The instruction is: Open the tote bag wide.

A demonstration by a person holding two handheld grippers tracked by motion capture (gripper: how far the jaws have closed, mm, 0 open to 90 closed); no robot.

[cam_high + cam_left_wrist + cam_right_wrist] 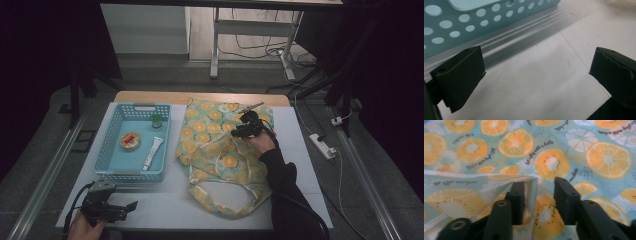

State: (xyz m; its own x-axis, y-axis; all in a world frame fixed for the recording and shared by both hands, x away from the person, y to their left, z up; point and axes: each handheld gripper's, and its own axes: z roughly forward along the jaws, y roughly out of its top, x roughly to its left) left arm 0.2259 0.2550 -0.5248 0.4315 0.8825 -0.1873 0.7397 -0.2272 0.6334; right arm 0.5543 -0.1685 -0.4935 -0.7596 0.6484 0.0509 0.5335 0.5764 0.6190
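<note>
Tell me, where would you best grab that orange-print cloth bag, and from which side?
Probably at the raised fold of the cloth bag beside the right gripper, coming down from above. The bag lies flat on the table, so only a lifted edge gives the jaws something to close around. In the right gripper view that fold stands up against one open jaw, not yet pinched.

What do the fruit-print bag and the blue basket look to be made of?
Bag: thin, soft woven cloth with a matte printed surface, probably cotton or polyester; it wrinkles, and a fold of it lifts beside the right gripper. Basket: rigid moulded plastic, smooth with a slight sheen; rows of round holes pierce its walls. The exact plastic cannot be told.
</note>
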